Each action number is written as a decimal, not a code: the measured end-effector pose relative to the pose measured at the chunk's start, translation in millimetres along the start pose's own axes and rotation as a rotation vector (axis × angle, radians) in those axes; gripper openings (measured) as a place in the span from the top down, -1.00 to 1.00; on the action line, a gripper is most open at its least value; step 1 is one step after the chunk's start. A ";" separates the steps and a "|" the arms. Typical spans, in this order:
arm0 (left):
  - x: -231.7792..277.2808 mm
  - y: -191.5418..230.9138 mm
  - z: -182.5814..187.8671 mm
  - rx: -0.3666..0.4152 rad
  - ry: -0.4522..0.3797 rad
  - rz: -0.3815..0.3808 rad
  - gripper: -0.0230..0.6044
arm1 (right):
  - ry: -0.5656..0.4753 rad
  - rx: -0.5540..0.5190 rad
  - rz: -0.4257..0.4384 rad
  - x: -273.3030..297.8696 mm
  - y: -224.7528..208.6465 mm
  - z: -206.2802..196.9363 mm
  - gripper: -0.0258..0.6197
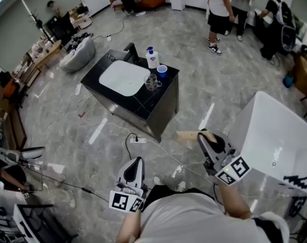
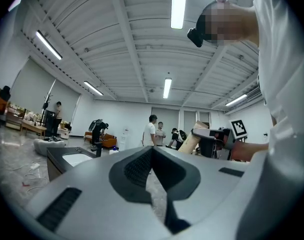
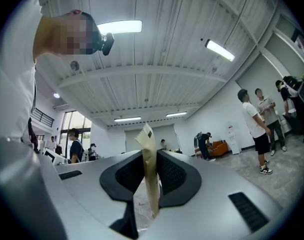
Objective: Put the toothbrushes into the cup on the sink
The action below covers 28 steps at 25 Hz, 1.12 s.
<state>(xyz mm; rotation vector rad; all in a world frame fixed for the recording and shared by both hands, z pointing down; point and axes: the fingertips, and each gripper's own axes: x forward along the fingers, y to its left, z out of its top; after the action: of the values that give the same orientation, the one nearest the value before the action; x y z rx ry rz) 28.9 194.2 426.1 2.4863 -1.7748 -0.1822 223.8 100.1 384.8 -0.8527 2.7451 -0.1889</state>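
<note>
Right tool (image 3: 150,153) pinching tan packet (image 3: 148,140); left tool (image 2: 152,149) pressed together, empty

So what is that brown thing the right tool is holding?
A long, flat tan packet, paper or thin card by its look, with a small dark mark near its far end. The right gripper pinches its two flat faces, seen edge-on in that gripper's view. From the head view it juts past the jaws over the floor, touching nothing else. Its contents are hidden.
</note>
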 end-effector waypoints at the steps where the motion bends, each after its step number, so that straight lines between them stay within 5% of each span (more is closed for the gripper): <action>1: 1.0 -1.6 -0.8 0.000 0.003 -0.001 0.93 | -0.002 -0.002 0.001 -0.9 -2.3 1.7 0.67; 14: 21.0 9.2 -9.7 -0.018 0.006 -0.024 0.93 | 0.039 0.005 0.004 11.2 -9.2 -13.6 0.67; 28: 99.2 108.6 -16.9 -0.058 0.014 -0.080 0.93 | 0.079 0.012 -0.053 108.5 -52.0 -42.3 0.67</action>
<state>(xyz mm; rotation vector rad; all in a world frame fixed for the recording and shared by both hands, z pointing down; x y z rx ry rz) -38.5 65.1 452.6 2.5127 -1.6419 -0.2173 153.6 -2.6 413.2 -0.9352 2.7925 -0.2546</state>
